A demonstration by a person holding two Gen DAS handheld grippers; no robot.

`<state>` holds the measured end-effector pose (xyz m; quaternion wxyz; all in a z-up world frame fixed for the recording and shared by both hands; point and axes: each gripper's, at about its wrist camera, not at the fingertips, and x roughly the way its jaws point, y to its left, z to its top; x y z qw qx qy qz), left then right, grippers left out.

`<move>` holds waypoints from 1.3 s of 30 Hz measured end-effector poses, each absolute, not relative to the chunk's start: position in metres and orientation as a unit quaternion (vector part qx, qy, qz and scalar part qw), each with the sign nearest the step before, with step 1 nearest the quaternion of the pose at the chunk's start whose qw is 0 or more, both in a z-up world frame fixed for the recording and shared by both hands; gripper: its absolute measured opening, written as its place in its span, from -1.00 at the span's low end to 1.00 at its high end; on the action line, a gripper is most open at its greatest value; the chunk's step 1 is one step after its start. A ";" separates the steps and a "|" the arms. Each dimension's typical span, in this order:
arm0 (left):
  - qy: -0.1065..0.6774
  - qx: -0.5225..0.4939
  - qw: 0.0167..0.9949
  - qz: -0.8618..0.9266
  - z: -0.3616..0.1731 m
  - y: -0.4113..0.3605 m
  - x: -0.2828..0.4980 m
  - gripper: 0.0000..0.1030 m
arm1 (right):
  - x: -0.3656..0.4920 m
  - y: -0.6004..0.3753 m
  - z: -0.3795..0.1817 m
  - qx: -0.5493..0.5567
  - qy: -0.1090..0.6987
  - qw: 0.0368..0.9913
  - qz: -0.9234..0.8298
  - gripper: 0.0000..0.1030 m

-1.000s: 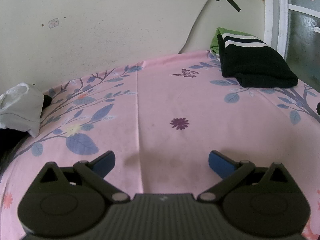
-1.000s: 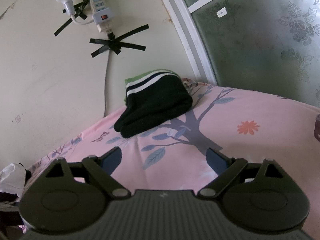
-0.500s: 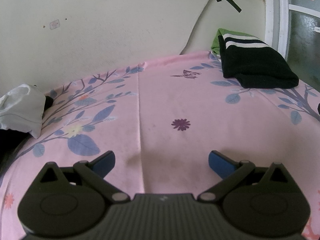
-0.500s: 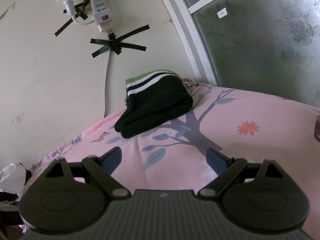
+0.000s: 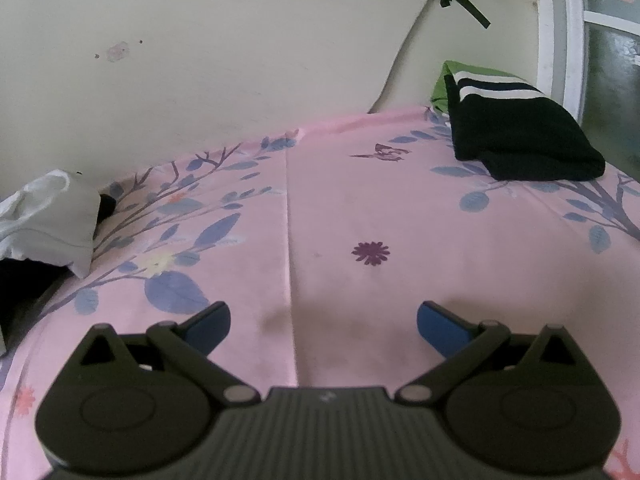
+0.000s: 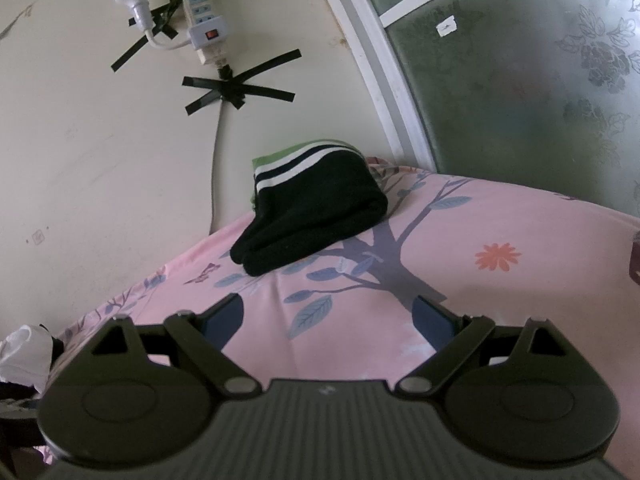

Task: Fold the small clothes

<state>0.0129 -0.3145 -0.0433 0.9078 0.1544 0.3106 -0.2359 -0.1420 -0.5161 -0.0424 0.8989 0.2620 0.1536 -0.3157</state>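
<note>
A folded black garment with white stripes (image 5: 516,136) (image 6: 316,216) lies on a green piece at the back right corner of the pink flowered sheet (image 5: 360,208) (image 6: 500,220). A crumpled white garment (image 5: 48,220) (image 6: 24,356) lies at the left edge, on top of dark cloth. My left gripper (image 5: 324,322) hangs open over bare sheet, nothing between its blue pads. My right gripper (image 6: 330,318) is also open and empty, a short way in front of the black garment.
A cream wall (image 5: 240,60) rises right behind the sheet, with a power strip (image 6: 204,20), a bulb and a taped cable. A white frame and patterned green glass (image 6: 540,100) close off the right side. A dark object (image 6: 636,256) shows at the right edge.
The left wrist view has shifted slightly, with the sheet and garments sliding down in the frame. The right gripper has stayed still. Both remain open.
</note>
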 end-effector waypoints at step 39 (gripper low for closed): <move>0.306 0.156 0.911 -0.226 -0.043 -0.315 0.012 1.00 | -0.142 -0.519 -0.041 0.257 0.149 0.904 -0.308 0.68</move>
